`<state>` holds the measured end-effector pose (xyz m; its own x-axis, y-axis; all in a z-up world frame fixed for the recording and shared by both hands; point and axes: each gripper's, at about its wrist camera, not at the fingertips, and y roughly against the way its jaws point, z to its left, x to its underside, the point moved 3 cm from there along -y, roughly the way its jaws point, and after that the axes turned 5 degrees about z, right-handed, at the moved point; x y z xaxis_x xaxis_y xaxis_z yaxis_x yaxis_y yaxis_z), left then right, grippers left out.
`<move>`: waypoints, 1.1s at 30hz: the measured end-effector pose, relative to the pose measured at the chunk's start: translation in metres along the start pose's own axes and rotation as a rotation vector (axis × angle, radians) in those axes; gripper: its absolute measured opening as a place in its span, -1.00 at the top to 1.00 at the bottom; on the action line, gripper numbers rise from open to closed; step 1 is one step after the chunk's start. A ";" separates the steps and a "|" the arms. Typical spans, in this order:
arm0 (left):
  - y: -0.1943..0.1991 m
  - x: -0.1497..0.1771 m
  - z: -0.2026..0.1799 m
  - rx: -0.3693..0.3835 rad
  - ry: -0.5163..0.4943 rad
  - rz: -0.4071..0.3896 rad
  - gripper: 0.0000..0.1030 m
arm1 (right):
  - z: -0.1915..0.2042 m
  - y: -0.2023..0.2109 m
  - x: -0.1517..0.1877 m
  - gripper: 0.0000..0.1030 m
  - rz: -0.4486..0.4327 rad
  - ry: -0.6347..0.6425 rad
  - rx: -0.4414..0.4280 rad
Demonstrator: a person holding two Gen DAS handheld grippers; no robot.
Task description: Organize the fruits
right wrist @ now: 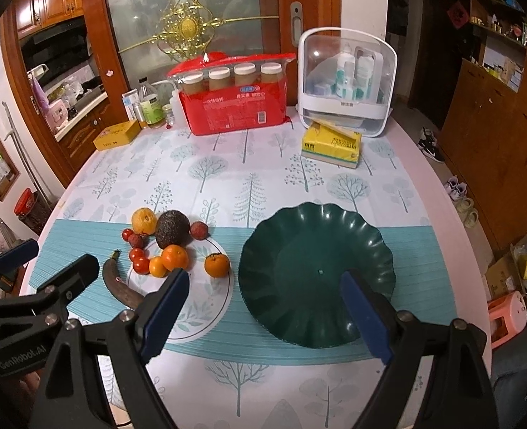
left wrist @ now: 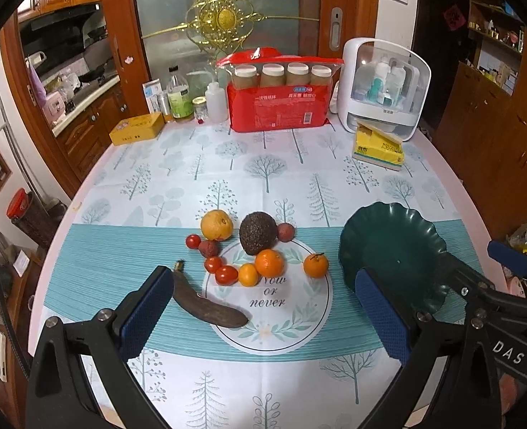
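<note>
The worktop (left wrist: 299, 178) was a round one with a tree-print cloth and a teal striped band across the middle. At the far edge sat a white storage box (left wrist: 385, 85), a red pack (left wrist: 277, 107) with jars on top, a yellow tissue pack (left wrist: 379, 148) and a yellow tin (left wrist: 136, 129).

The green plate (right wrist: 317, 271) with the wavy rim sat empty on the right side of the teal band, just beside the fruit. All the fruit was bunched up left of it, on and around a round printed mat (left wrist: 285, 304): a very dark banana (left wrist: 206, 302) nearest the left tool, an avocado (left wrist: 258, 232) at the back, a yellow orange (left wrist: 216, 225) next to it, three mandarins with one (left wrist: 315, 265) sitting a bit apart toward the plate, and some cherry tomatoes (left wrist: 226, 274) and lychees (left wrist: 286, 231) mixed in.

The left tool (left wrist: 263, 314) hung above the worktop over the mat, jaws spread wide, gripping nothing. The right tool (right wrist: 263, 314) was just as wide apart, hovering at the plate's near rim, also holding nothing.
</note>
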<state>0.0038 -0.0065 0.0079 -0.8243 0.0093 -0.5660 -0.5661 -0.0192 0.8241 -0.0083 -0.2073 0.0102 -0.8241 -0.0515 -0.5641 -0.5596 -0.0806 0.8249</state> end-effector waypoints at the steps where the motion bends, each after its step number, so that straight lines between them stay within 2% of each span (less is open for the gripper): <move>1: 0.002 -0.001 -0.001 -0.006 -0.012 0.001 -0.97 | -0.001 0.002 -0.002 -0.72 -0.007 -0.001 -0.005; 9: 0.011 -0.014 0.002 -0.032 -0.041 0.012 -0.97 | 0.000 0.011 -0.016 -0.71 -0.036 -0.008 -0.034; 17: 0.011 -0.025 0.024 -0.019 0.014 0.011 -0.97 | 0.005 0.018 -0.035 -0.71 -0.062 0.009 -0.046; 25: -0.005 -0.029 0.065 -0.043 0.042 0.025 -0.97 | 0.026 0.005 -0.041 -0.71 -0.035 0.046 -0.052; 33: -0.043 -0.020 0.129 -0.087 0.073 0.102 -0.97 | 0.058 -0.024 -0.039 -0.69 0.035 0.080 -0.028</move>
<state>0.0440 0.1235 -0.0138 -0.8735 -0.0699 -0.4818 -0.4741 -0.1032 0.8744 0.0318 -0.1460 0.0144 -0.8329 -0.1338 -0.5369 -0.5268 -0.1055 0.8434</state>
